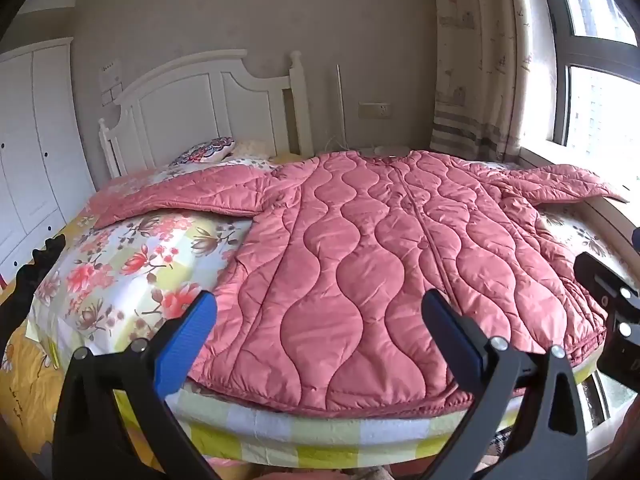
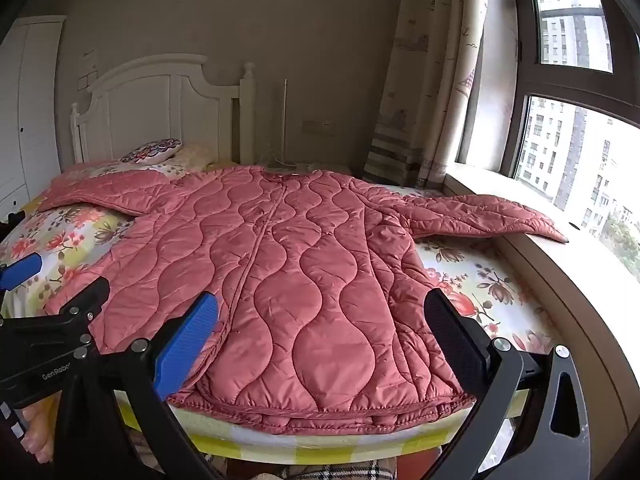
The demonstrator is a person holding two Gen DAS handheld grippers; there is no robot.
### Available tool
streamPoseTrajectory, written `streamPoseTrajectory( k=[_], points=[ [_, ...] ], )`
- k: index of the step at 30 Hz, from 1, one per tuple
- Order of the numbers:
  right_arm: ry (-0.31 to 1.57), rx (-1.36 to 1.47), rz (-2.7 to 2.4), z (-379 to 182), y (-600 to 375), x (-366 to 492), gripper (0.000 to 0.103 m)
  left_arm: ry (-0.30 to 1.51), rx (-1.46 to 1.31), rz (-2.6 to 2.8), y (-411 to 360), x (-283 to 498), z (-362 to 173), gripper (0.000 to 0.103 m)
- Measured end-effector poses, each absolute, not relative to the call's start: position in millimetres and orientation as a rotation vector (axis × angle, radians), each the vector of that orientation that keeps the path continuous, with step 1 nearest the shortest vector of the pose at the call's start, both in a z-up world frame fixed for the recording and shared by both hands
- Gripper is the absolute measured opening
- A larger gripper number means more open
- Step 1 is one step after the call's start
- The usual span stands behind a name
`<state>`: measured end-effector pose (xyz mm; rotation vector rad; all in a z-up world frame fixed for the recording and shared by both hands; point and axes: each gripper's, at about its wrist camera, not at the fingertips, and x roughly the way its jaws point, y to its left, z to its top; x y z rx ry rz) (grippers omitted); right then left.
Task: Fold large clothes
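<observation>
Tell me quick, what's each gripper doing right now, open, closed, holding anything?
Left gripper: open, holding nothing, above the pink quilted jacket.
Right gripper: open, holding nothing.

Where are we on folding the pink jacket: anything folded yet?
Done: the pink quilted jacket lies flat on the bed, sleeves spread. In hand: nothing; the left tool and right tool are open above its hem. Left: every fold.

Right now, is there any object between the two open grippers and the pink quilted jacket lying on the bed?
Nothing visible stands in the way. The pink quilted jacket lies flat on the floral bed sheet, its hem right ahead of the left gripper and the right gripper. Both are open and empty.
</observation>
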<state>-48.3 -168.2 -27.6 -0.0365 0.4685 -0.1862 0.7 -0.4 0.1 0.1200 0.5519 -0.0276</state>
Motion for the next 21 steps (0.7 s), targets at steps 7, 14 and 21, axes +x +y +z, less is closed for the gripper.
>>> streamPoseTrajectory(
  k=[7,14,21],
  points=[
    [0.481,-0.019,-0.172,-25.9,-167.3,-49.6,0.099,0.548,0.110,-0.036,3.4,-2.5,0.1,0.101],
    [0.485,-0.016,-0.165,-29.0,-167.8,-47.2,0.099,0.547,0.121,-0.027,3.4,-0.3,1.1,0.101],
    [0.492,-0.009,-0.156,-31.0,-167.0,-46.2,0.099,0.547,0.122,-0.027,2.9,-1.1,1.3,0.101]
  ],
)
